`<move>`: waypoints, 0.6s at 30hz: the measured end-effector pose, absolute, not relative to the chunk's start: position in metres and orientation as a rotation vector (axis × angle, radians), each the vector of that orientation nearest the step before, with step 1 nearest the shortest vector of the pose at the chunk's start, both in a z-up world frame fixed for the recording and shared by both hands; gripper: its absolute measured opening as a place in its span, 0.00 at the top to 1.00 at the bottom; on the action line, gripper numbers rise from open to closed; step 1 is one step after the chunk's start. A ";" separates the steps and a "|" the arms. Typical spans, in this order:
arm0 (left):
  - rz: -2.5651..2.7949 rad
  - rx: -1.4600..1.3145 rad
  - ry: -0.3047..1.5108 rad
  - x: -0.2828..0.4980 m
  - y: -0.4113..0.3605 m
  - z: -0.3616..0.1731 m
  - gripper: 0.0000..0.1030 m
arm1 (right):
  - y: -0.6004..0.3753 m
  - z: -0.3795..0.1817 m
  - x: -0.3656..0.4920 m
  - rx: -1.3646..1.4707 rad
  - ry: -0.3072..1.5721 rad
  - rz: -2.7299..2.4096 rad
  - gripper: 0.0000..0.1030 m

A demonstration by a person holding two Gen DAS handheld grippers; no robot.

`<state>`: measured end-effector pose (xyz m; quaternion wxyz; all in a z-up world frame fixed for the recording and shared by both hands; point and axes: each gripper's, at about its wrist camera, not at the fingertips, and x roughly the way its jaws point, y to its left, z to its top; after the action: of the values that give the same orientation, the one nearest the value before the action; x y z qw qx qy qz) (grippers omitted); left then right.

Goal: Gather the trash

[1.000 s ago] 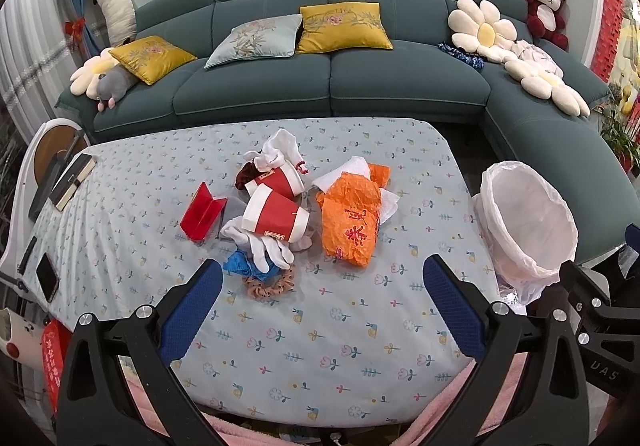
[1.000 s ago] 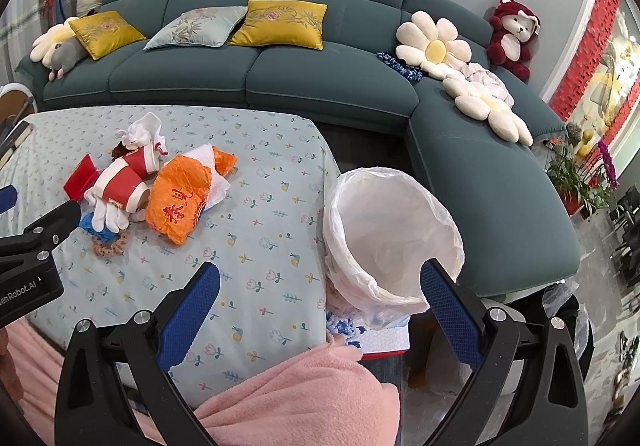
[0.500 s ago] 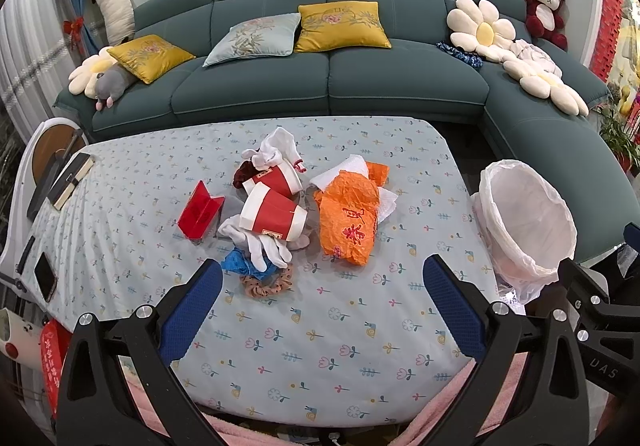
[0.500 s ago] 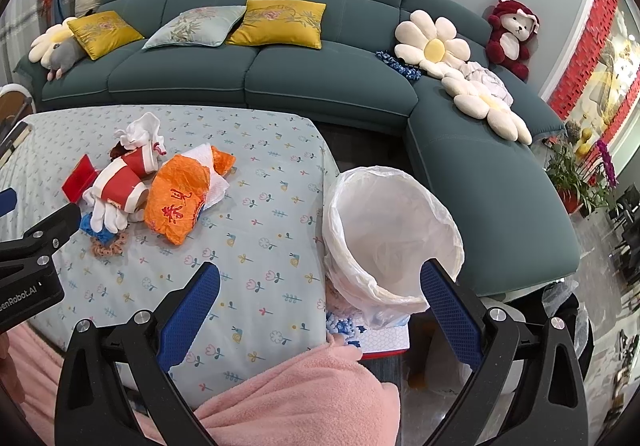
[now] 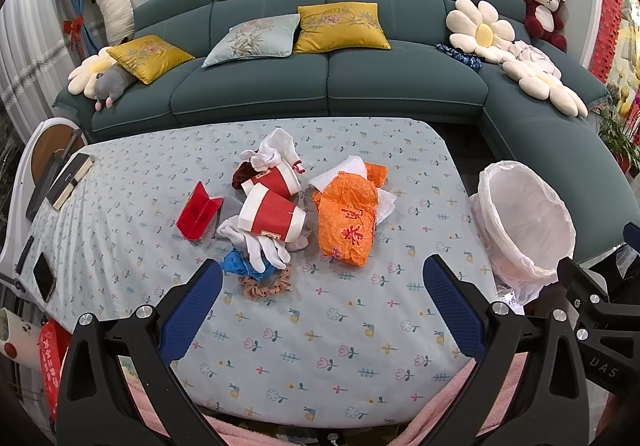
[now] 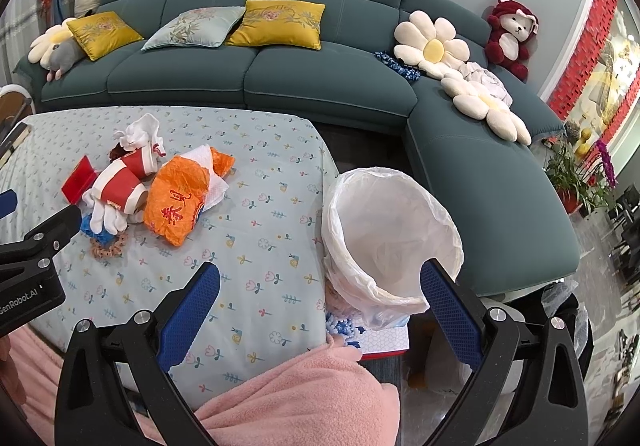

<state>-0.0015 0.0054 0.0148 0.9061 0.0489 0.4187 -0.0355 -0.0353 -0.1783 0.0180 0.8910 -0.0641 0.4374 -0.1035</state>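
- Two grippers are shown with jaws spread wide and nothing between them: the left gripper point(image 5: 322, 286) is held above the near part of the table point(image 5: 360, 346), the right gripper point(image 6: 320, 290) over the table's corner and the bin.
- Trash is heaped at the table's centre, at 12 o'clock from the left gripper: two red paper cups point(image 5: 272, 212), an orange bag point(image 5: 350, 224), white paper point(image 5: 352, 168), a red folded card point(image 5: 198, 212), white gloves point(image 5: 260, 244), a blue scrap point(image 5: 238, 262) and a scrunchie point(image 5: 266, 284).
- The lined bin point(image 6: 390, 238) stands off the table's edge, at 3 o'clock from the heap and at 12 o'clock from the right gripper.
- Risk 1: the cups lie on their sides, overlapping the gloves; a pinch on the curved wall is judged likely to crush or roll a cup and drag its neighbours.
- Risk 2: the thin bag and liner may snag on a finger, so that the liner is pulled off the rim.
- Risk 3: a release short of the bin's mouth would drop items to the floor, the bin being beyond the table's edge.
- Risk 4: gloves and scrunchie may not be trash at all; their status cannot be told.
- Writing: red Chinese characters are printed on the orange bag, not read with certainty; "…enRobot.AI" is read on the left gripper's body in the right wrist view; "DAS", perhaps "UAS", on the right gripper's body in the left wrist view.
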 end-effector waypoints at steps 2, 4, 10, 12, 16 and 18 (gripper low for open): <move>-0.074 0.100 0.866 -0.001 0.005 0.015 0.07 | -0.178 0.018 -0.035 -0.133 0.909 -0.216 0.07; -0.074 0.099 0.865 -0.001 0.005 0.016 0.07 | -0.178 0.018 -0.035 -0.134 0.908 -0.215 0.07; -0.074 0.100 0.866 -0.001 0.005 0.015 0.07 | -0.178 0.018 -0.035 -0.133 0.908 -0.216 0.07; -0.074 0.099 0.866 -0.001 0.005 0.016 0.07 | -0.178 0.018 -0.035 -0.132 0.908 -0.217 0.07; -0.075 0.098 0.866 -0.001 0.006 0.015 0.07 | -0.178 0.018 -0.035 -0.132 0.906 -0.218 0.07; -0.075 0.100 0.865 -0.002 0.004 0.016 0.07 | -0.178 0.018 -0.035 -0.131 0.906 -0.220 0.07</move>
<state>-0.0016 0.0038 0.0159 0.9060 0.0482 0.4190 -0.0361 -0.0353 -0.1784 0.0182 0.8912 -0.0630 0.4366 -0.1058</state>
